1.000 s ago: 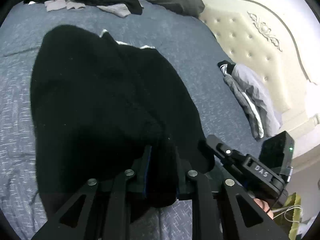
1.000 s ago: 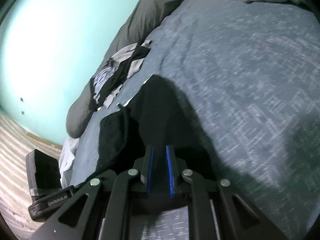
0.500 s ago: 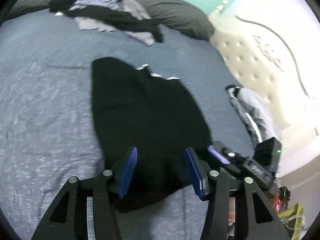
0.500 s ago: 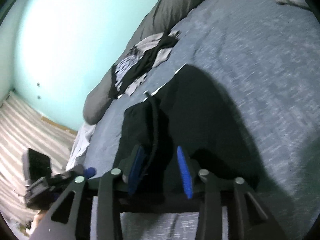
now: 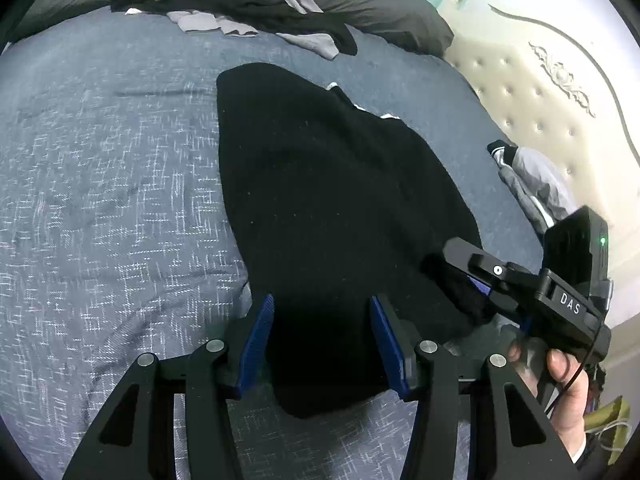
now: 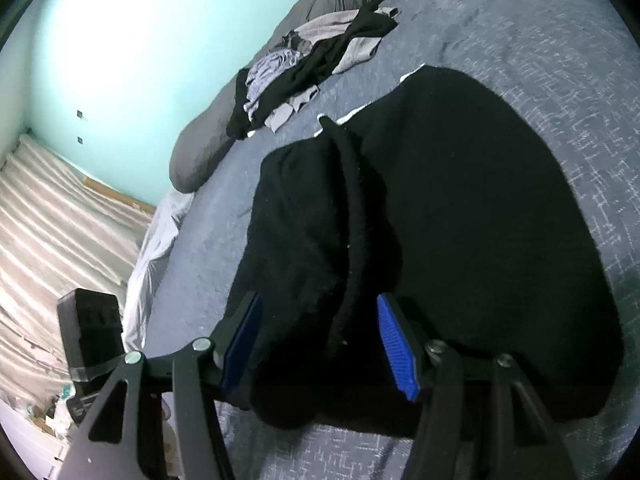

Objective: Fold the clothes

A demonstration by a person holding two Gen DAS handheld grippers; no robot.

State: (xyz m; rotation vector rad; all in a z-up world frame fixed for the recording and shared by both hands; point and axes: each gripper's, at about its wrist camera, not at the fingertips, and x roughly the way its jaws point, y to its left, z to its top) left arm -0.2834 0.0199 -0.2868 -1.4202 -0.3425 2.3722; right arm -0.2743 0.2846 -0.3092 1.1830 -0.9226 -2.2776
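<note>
A black garment lies spread on the grey-blue bed, filling the middle of the left wrist view from upper centre down to the bottom centre. In the right wrist view it covers the centre and right, with a thick raised fold running from the upper middle down to the lower centre.

The left gripper sits at the bottom centre of its view, jaws wide apart, the blue pads flanking the near hem of the garment without closing on it — it holds nothing. Its fingers point up the frame along the cloth.

The right gripper is likewise spread wide at the bottom of its own view, one blue pad on each side of the fold's near end; the cloth lies between them, not pinched. Seen from the left wrist camera, this gripper comes in from the lower right, angled toward the garment's right edge, and a hand wraps its handle at the lower right corner, fingers curled round the grip.

A heap of clothes sits at the upper centre of the left view, against a dark pillow. A tufted headboard fills the upper right, with another grey garment below it.
</note>
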